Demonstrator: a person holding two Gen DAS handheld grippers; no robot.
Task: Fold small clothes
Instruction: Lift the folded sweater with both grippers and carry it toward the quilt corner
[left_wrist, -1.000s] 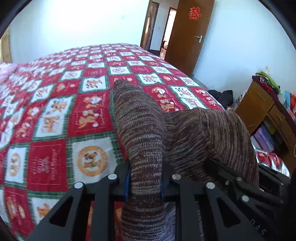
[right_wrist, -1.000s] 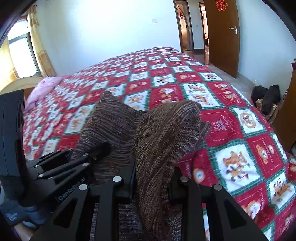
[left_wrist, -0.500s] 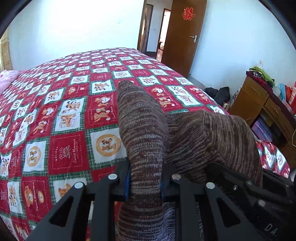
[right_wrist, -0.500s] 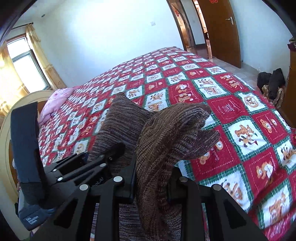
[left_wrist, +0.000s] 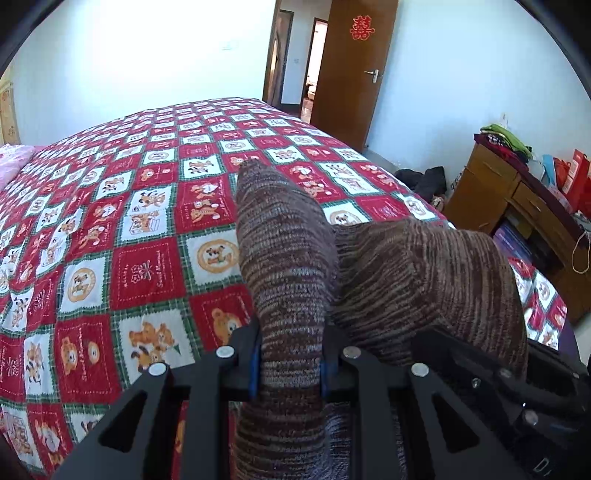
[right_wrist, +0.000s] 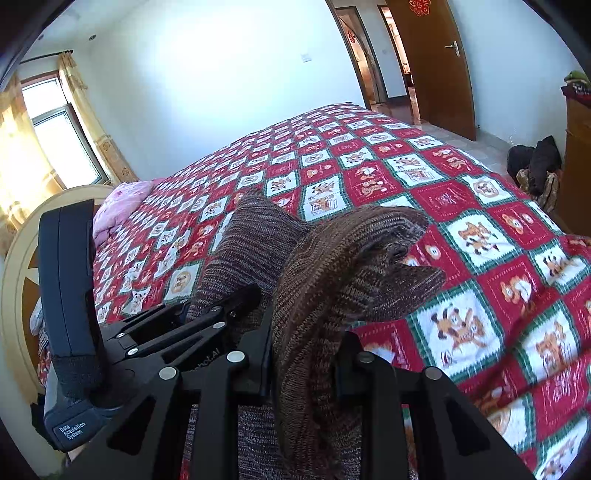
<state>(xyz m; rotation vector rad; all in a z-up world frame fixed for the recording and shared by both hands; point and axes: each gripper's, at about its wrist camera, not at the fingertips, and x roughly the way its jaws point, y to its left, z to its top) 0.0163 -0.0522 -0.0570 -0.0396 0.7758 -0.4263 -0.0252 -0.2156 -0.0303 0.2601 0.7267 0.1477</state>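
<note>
Two grippers: left gripper and right gripper were each clamped on a bunch of the same brown knit garment, held up above the quilt.
Hidden: garment's lower part fell out of frame beneath the jaws; its kind could not be told.
Writing: "Data Acquisition System" on the left tool's housing; a red paper character on the door.
Open room: quilt lay bare ahead; bed's right edge near a dresser.

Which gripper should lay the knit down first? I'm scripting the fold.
Hard to call; both the left gripper and right gripper clamp the brown knit garment above the quilt.
</note>
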